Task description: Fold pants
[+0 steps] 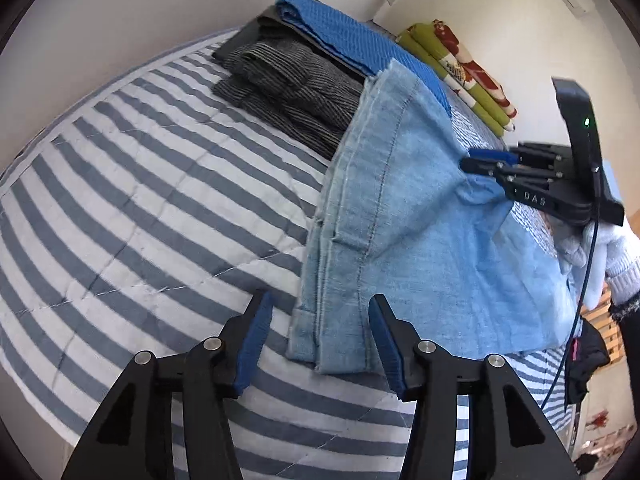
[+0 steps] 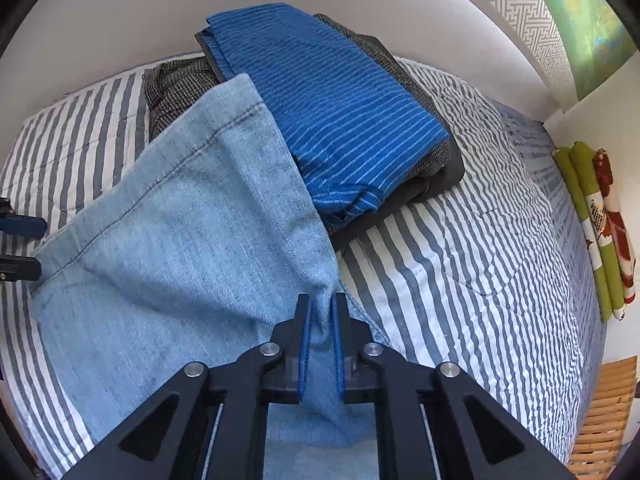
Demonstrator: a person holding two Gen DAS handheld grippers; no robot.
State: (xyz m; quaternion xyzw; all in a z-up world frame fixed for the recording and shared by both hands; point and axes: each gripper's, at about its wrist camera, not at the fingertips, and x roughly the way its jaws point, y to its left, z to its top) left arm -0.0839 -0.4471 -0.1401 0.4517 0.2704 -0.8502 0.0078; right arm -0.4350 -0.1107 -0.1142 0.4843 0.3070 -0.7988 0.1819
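The striped quilt (image 1: 120,200) spreads under both grippers. On it lie the pale denim pants (image 1: 400,220), their far end resting against a stack of folded clothes (image 2: 332,120). The right gripper (image 2: 320,312) has its jaws close together, a bunched ridge of denim running up between the pads; whether they press it cannot be told. The left gripper (image 1: 320,320) stands about half open, the hemmed end of the pants lying between its fingers, pads clear of the cloth. White letters "DAS" mark the right gripper's arm.
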